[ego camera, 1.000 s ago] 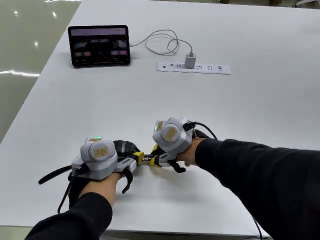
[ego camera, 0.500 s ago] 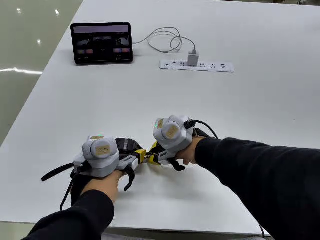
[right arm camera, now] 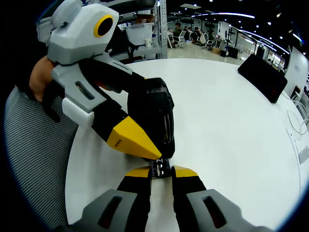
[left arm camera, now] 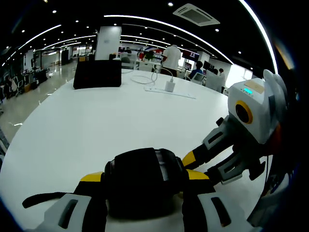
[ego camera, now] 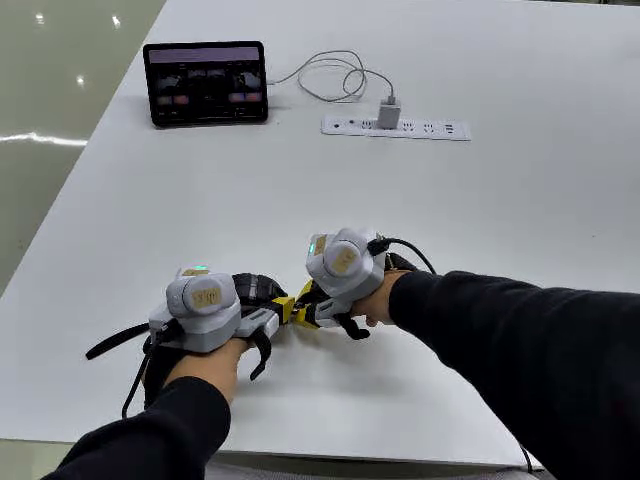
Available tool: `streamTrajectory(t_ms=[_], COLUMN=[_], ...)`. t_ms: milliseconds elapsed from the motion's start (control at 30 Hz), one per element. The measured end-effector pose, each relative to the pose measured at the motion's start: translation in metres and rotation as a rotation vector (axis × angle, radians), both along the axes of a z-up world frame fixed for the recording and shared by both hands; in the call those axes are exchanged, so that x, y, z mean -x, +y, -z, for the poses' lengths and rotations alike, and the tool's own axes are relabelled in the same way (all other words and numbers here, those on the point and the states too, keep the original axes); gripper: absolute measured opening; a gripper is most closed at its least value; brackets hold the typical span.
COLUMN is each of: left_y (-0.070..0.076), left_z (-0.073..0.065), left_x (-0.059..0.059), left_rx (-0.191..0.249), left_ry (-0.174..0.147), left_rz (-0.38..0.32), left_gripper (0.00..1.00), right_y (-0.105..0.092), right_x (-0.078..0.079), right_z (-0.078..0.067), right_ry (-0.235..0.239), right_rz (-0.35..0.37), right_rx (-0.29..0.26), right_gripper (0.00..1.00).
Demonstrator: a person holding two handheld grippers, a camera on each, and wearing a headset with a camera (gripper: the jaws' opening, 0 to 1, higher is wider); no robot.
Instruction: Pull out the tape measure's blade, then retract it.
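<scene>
While the left gripper [left arm camera: 145,175] clamps the tape measure case [right arm camera: 153,111], the right gripper [right arm camera: 162,171] pinches the blade tip [right arm camera: 160,166] directly ahead, so the pull likely runs straight backward.

You are holding both grippers low near the table's near edge, tips almost meeting. Your left gripper [ego camera: 272,308] is pointing right, its jaws clamping the tape measure [left arm camera: 142,181] from both sides. Your right gripper [ego camera: 304,316] is angling in from the right, jaws pinching shut on the blade [right arm camera: 161,168] end, wrist bending.
</scene>
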State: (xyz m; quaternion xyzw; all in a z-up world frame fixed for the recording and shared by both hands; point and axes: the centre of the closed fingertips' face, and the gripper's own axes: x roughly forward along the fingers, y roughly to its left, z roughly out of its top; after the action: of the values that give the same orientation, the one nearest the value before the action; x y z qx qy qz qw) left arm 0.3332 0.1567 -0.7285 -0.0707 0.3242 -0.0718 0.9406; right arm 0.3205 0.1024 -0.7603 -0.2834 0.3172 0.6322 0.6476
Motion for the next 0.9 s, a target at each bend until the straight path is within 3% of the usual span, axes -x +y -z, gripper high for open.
streamTrajectory(t_ms=[233,900], left_y=[0.000,0.000], left_z=[0.000,0.000], left_x=[0.000,0.000], left_rx=[0.007,0.020], left_ry=[0.000,0.007], left_rz=[-0.004,-0.001], left_gripper=[0.59,0.59], right_y=[-0.004,0.008], right_x=[0.000,0.002], right_z=[0.000,0.000], right_ry=[-0.026,-0.004], right_rz=[-0.020,-0.007], right_rx=[0.005,-0.019], right_gripper=[0.12,0.11])
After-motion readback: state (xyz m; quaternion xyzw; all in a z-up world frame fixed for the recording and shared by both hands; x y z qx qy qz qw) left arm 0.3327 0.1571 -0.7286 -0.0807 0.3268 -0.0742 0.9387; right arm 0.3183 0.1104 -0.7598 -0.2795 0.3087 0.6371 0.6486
